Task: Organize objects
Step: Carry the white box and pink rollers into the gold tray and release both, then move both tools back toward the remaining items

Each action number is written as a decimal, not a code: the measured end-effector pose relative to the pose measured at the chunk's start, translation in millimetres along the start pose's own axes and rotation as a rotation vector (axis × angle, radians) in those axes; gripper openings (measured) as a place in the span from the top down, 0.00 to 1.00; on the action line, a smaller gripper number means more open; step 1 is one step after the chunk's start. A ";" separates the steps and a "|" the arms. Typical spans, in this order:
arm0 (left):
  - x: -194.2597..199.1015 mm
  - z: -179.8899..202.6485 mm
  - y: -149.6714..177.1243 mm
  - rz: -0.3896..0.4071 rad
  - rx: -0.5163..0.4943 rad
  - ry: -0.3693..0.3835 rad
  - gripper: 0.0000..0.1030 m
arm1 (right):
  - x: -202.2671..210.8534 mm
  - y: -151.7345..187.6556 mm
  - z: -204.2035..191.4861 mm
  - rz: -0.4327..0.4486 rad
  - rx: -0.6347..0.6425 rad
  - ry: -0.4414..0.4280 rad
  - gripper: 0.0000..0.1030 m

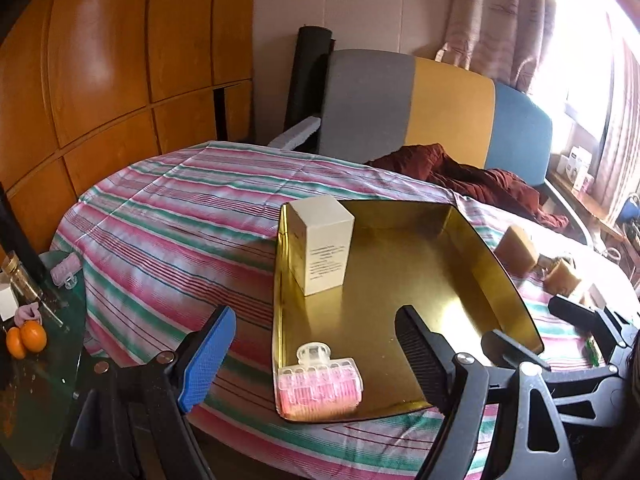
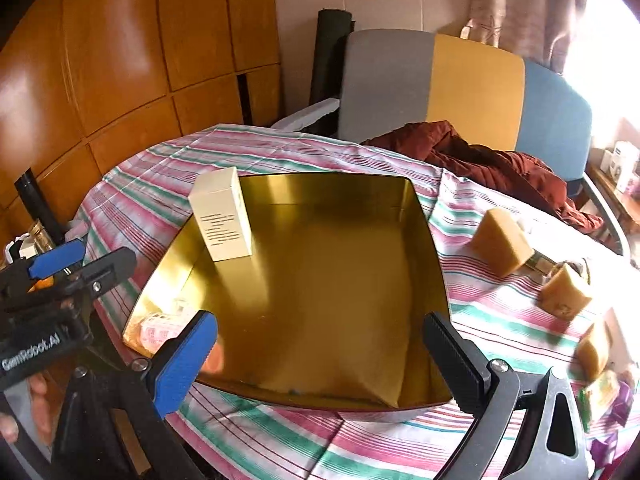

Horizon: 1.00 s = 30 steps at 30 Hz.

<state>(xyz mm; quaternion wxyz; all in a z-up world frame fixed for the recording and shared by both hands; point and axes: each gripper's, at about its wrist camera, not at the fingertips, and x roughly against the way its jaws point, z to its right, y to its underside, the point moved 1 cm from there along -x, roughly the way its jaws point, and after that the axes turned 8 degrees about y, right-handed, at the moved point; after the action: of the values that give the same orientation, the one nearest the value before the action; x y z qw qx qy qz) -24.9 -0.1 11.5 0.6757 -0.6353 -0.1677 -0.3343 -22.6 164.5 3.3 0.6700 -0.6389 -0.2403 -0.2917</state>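
A shallow gold tray (image 1: 452, 264) (image 2: 424, 240) lies on the striped tablecloth. Standing upright in its far left corner is a white box (image 1: 322, 244) (image 2: 222, 216). A pink hair roller (image 1: 320, 386) (image 2: 158, 328) lies in the near left corner. My left gripper (image 1: 316, 346) (image 2: 84, 264) hangs open over that corner with nothing between its fingers. Wide open and empty, my right gripper (image 2: 320, 356) (image 1: 540, 328) hovers over the tray's near edge. Tan blocks (image 2: 500, 240) (image 2: 564, 292) (image 2: 596, 348) lie on the cloth right of the tray.
A glass side table (image 1: 60, 360) at left carries a purple roller (image 1: 66, 268), two oranges (image 1: 26, 340) and a small bottle. Behind the table stands a grey, yellow and blue chair (image 1: 440, 112) with a maroon jacket (image 1: 472, 176). A green packet (image 2: 600, 396) lies near right.
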 end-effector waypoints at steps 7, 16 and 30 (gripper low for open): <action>-2.2 14.8 5.4 -0.028 -0.027 0.047 0.19 | 6.2 3.6 10.2 0.014 -0.022 0.027 0.00; -7.6 32.3 11.5 -0.068 -0.054 0.122 0.20 | 9.9 6.1 36.4 0.010 -0.067 0.070 0.00; -20.2 79.8 12.4 -0.116 -0.199 0.221 0.20 | 13.1 27.8 104.1 -0.052 -0.149 0.157 0.00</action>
<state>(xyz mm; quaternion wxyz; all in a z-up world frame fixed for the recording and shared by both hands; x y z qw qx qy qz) -15.4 81.8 -0.1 0.6032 -0.6476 -0.0948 -0.4558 11.5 267.6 -0.4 0.6298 -0.6556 -0.1810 -0.3753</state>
